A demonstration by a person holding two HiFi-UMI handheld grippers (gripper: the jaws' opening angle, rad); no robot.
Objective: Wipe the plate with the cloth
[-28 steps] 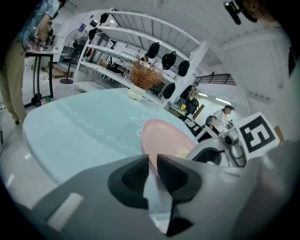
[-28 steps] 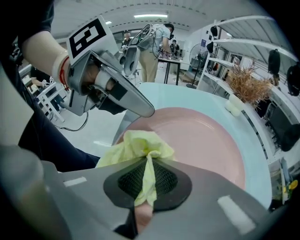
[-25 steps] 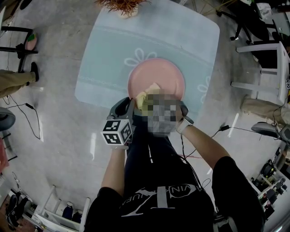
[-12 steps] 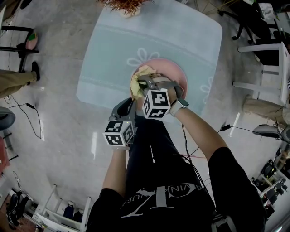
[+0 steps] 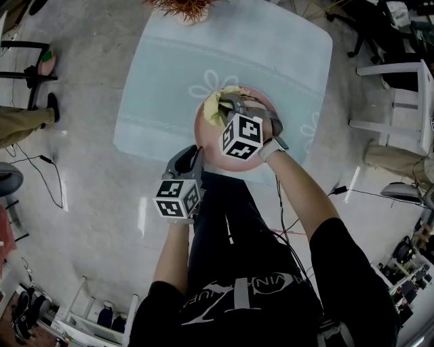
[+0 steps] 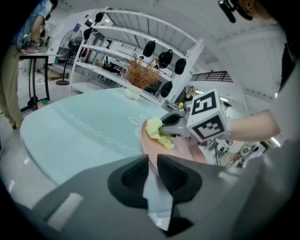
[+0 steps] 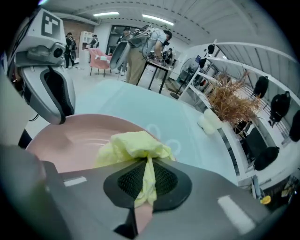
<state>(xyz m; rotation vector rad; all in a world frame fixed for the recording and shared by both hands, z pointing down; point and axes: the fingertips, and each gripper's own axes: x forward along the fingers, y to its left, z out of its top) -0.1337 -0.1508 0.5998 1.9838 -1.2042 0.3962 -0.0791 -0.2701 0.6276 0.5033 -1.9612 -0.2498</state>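
Cloth (image 7: 133,143) of crumpled pale-yellow fabric is pinched in the closed right gripper (image 7: 145,176), bunched just ahead of its jaws on a smooth, round pink plate (image 7: 79,136). The left gripper (image 6: 152,161) clamps the plate's near rim. Below both lies a glossy pale-green tabletop (image 5: 169,81) with white flower outlines. White lettering on the person's black shirt (image 5: 230,298) is only partly legible.

From the head view we can't see much of the plate (image 5: 203,127) under the right gripper (image 5: 227,107) and its cube, and part of the cloth (image 5: 214,103) goes with it; up top the dried plant (image 5: 182,7) is cut by the frame edge
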